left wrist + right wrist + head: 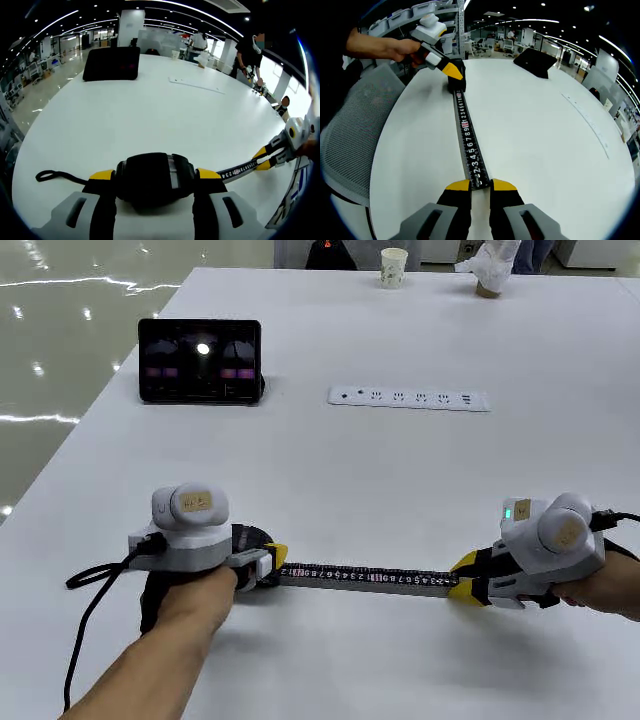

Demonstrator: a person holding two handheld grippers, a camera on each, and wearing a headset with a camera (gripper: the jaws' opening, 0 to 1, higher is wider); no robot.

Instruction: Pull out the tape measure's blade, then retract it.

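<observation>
Table point(400, 490): white, with the tape measure point(252, 538) near my edge.
Left gripper point(268, 567): I see its jaws clamped round the black case point(155, 177).
Right gripper point(464, 577): jaws narrow, pinching the tip of the blade point(365, 577).
Blade: drawn out flat between both grippers.

Tablet point(200, 361), power strip point(409, 398), paper cup point(394, 267) on table point(400, 480).

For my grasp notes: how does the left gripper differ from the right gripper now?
The left gripper is shut on the black case; the right gripper is shut on the tip of the blade. The left gripper's jaws stand wide apart, the right gripper's nearly together. Both have yellow tips.
</observation>
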